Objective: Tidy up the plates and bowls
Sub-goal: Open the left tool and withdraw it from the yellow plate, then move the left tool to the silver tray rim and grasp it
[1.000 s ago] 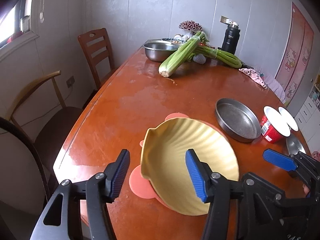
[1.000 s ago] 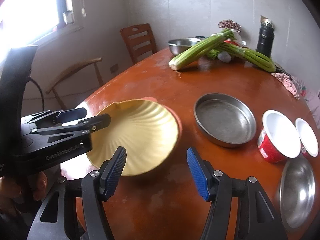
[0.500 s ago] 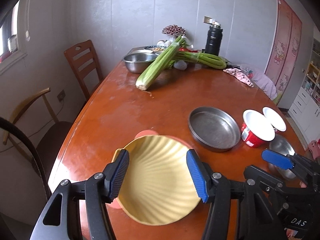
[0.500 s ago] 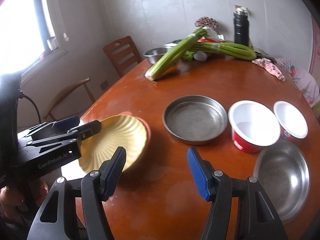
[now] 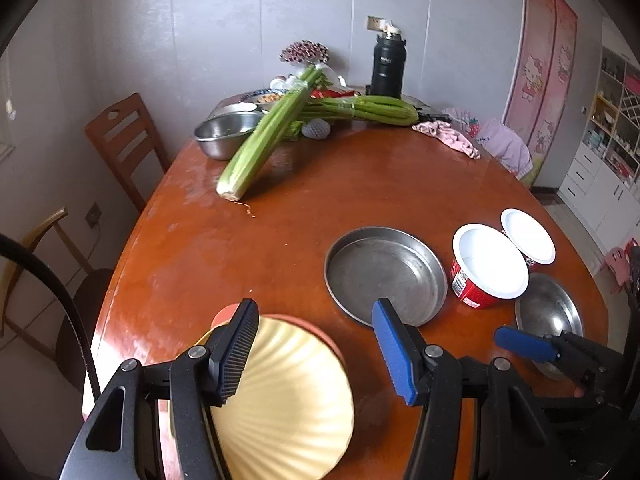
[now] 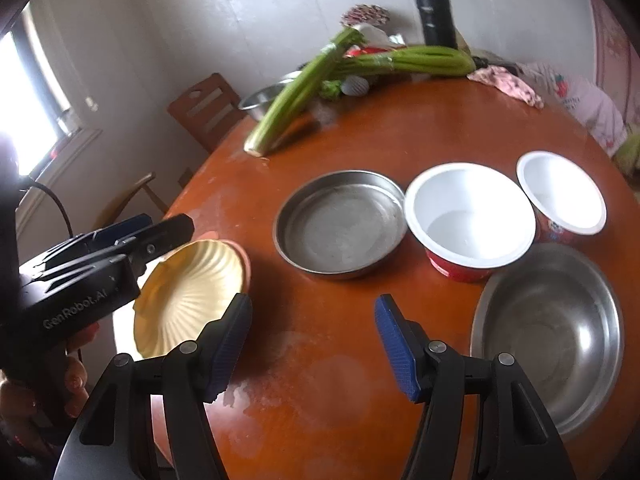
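A yellow shell-shaped plate [image 5: 288,396] rests on a pink plate [image 5: 324,336] at the table's near left edge; it also shows in the right wrist view [image 6: 192,292]. My left gripper [image 5: 316,356] is open just above the yellow plate. My right gripper [image 6: 314,348] is open and empty over bare table. A flat metal pan [image 6: 340,220], a red bowl with white inside [image 6: 468,216], a smaller white-inside bowl [image 6: 560,192] and a steel bowl [image 6: 552,320] sit to the right.
Celery bunches [image 5: 260,148], a steel bowl [image 5: 224,132], a black flask [image 5: 388,64] and a pink cloth [image 5: 448,136] lie at the table's far end. Wooden chairs [image 5: 124,144] stand at the left side.
Both grippers have pulled back and swung right. The yellow plate, tilted up a second ago, now lies flat on the pink plate, and the left gripper is higher over it.
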Demonstrator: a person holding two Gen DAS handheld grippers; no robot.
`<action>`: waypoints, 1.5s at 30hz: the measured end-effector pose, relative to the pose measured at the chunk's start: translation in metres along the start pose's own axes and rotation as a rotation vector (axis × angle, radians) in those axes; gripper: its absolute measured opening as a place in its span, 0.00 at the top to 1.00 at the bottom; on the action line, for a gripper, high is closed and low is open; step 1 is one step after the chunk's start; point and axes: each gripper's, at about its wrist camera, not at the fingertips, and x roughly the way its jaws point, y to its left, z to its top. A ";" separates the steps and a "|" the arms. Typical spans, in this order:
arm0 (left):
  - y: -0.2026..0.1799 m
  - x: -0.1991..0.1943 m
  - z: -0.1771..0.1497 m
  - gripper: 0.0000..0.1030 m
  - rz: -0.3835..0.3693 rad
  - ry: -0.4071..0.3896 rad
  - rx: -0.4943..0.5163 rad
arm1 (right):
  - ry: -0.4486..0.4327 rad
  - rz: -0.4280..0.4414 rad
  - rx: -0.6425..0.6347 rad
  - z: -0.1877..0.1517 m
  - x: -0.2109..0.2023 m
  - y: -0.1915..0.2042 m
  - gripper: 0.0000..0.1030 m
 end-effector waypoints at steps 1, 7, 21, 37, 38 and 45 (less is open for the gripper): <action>0.000 0.003 0.002 0.43 -0.004 0.008 0.005 | 0.006 0.000 0.013 0.001 0.003 -0.002 0.36; -0.007 0.035 0.023 0.43 -0.058 0.093 0.042 | 0.063 -0.022 0.084 0.007 0.024 -0.010 0.36; -0.004 0.116 0.039 0.43 -0.075 0.240 0.034 | 0.129 -0.067 0.238 0.018 0.068 -0.022 0.36; -0.002 0.154 0.027 0.75 -0.110 0.320 0.043 | 0.109 -0.119 0.181 0.030 0.089 -0.018 0.36; -0.002 0.154 0.028 0.75 -0.114 0.319 0.044 | 0.109 -0.112 0.168 0.030 0.090 -0.016 0.36; -0.003 0.151 0.026 0.76 -0.141 0.323 0.051 | 0.090 -0.096 0.138 0.032 0.093 -0.010 0.35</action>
